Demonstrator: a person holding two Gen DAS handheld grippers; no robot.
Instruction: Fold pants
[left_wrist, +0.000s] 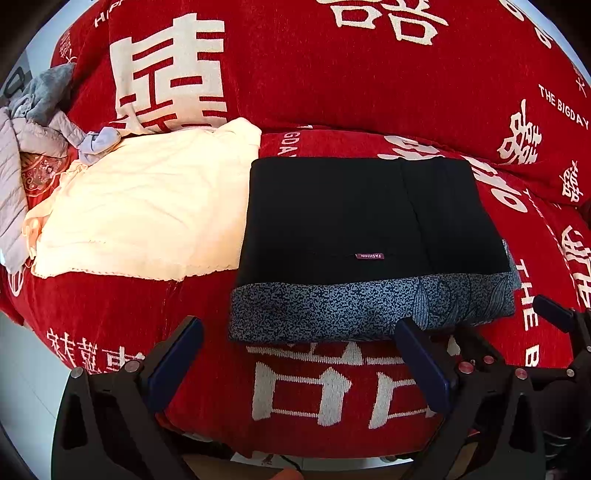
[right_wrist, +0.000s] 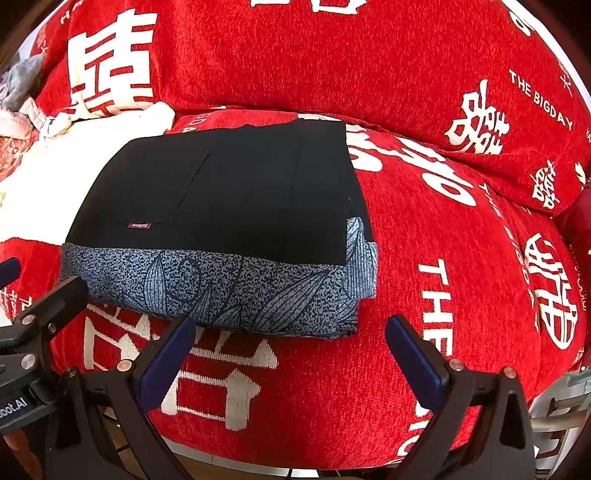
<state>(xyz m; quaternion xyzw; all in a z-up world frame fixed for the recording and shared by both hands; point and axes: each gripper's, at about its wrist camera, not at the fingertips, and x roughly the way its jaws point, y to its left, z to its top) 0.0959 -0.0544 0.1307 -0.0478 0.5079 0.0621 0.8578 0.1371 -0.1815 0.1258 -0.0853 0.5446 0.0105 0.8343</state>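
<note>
The pants (left_wrist: 369, 236) are shown folded into a compact black rectangle on the red sofa (left_wrist: 332, 74), a patterned grey band exposed along the near edge. The left gripper (left_wrist: 299, 350) and right gripper (right_wrist: 290, 349) are held just short of that edge, fingers spread apart and empty. The fold is judged nearly complete; any final tidying is best done by pressing the near edge flat without dragging the layers. A cream cloth (left_wrist: 147, 206) lies touching the pants' left side; grey garments (left_wrist: 40, 110) are heaped further left, well apart.
</note>
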